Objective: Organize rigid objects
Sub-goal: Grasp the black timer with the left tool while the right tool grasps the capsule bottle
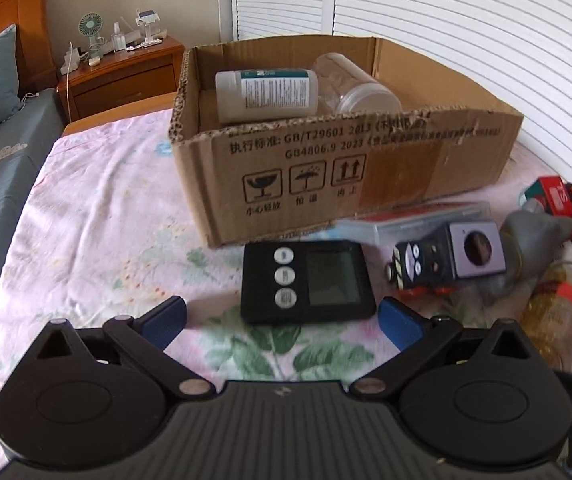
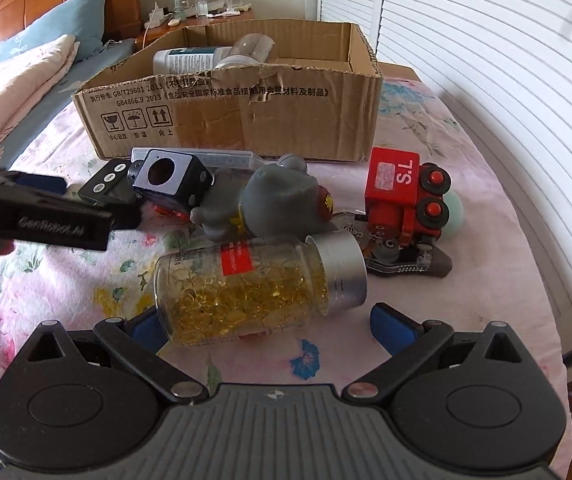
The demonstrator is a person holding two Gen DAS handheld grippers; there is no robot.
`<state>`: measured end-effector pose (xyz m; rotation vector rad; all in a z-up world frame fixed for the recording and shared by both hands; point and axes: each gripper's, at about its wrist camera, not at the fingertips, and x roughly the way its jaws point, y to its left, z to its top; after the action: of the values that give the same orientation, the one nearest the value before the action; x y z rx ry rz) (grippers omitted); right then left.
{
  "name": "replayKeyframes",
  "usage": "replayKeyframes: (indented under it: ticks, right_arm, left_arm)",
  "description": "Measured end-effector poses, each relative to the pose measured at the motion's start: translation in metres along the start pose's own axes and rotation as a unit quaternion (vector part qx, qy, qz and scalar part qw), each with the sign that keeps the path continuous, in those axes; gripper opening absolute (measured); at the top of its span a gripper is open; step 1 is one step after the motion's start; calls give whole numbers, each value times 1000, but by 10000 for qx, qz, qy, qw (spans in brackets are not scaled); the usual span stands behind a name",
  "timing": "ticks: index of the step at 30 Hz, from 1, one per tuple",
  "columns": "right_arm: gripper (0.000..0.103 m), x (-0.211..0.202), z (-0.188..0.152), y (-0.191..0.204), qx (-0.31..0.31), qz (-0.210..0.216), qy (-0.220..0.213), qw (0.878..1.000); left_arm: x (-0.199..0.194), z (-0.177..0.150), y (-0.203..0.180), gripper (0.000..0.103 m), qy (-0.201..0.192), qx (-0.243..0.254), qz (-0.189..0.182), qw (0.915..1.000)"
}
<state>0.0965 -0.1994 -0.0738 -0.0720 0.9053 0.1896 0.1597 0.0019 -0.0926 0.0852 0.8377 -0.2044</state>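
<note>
My left gripper (image 1: pixel 284 316) is open just short of a black digital timer (image 1: pixel 307 280) lying flat on the floral sheet. My right gripper (image 2: pixel 266 326) is open, its blue fingers on either side of a clear bottle of yellow capsules (image 2: pixel 254 284) that lies on its side with its silver cap to the right. The bottle hides part of the left finger. The cardboard box (image 1: pixel 325 168) (image 2: pixel 246 120) holds a white labelled bottle (image 1: pixel 266 96) and a clear jar (image 1: pixel 357 84). The left gripper body (image 2: pixel 46 216) shows in the right wrist view.
In front of the box lie a black toy train (image 2: pixel 170 178), a grey figure (image 2: pixel 274 200), a red toy train (image 2: pixel 405 196) and a clear plastic case (image 1: pixel 417 220). A bed with pillows (image 2: pixel 46 28) and a wooden nightstand (image 1: pixel 126 76) lie to the left; white louvred doors (image 1: pixel 445 20) stand behind.
</note>
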Motion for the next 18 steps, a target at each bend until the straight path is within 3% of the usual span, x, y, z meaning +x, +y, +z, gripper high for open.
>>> replayKeyframes:
  ticks: [6, 11, 18]
  right_arm:
    - [103, 3, 0, 4, -201, -48, -31, 9998]
    - [103, 5, 0, 5, -256, -57, -44, 9996]
    - [103, 4, 0, 5, -278, -45, -52, 9996]
  left_arm:
    - [4, 6, -2, 96, -91, -9, -53, 9999]
    - [-3, 6, -4, 69, -213, 157, -210, 9994]
    - [-13, -2, -3, 69, -144, 206, -178, 9995]
